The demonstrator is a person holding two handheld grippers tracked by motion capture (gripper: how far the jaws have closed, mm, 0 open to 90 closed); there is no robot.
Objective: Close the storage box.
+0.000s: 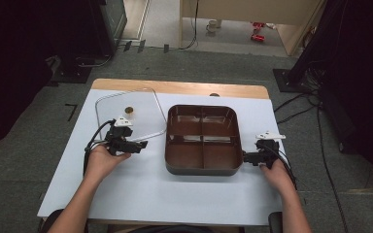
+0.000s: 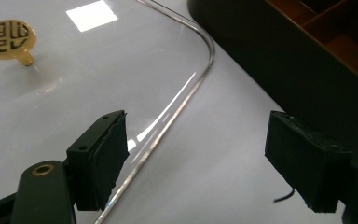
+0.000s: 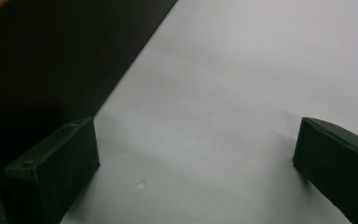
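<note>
A white table top (image 1: 175, 194) on a wooden desk stands on grey carpet, with dark equipment and cables at both sides and a lit doorway beyond.

Near the middle of the table, a little to the right, sits a dark brown square tray (image 1: 202, 139) with rounded corners, split by a cross divider into four compartments. Just to its left a clear glass lid (image 1: 128, 114) lies flat on the table, its gold knob (image 1: 129, 111) standing up at its centre; the lid's near right corner comes close to the tray's left wall without clearly touching it.

The left gripper (image 1: 143, 144) lies low over the table beside the lid's near edge, pointing right toward the tray, the person's left hand (image 1: 104, 160) wrapped round its handle and the forearm coming up from the bottom edge. In the left gripper view its jaws stand wide apart with nothing between them, the lid's curved rim (image 2: 168, 126) running past the left jaw.

The right gripper (image 1: 245, 156) points left at the tray's near right corner, held by the right hand (image 1: 277, 175). Its jaws are likewise spread wide and empty above bare table, the tray's dark wall (image 3: 51, 60) just beside the left jaw.
</note>
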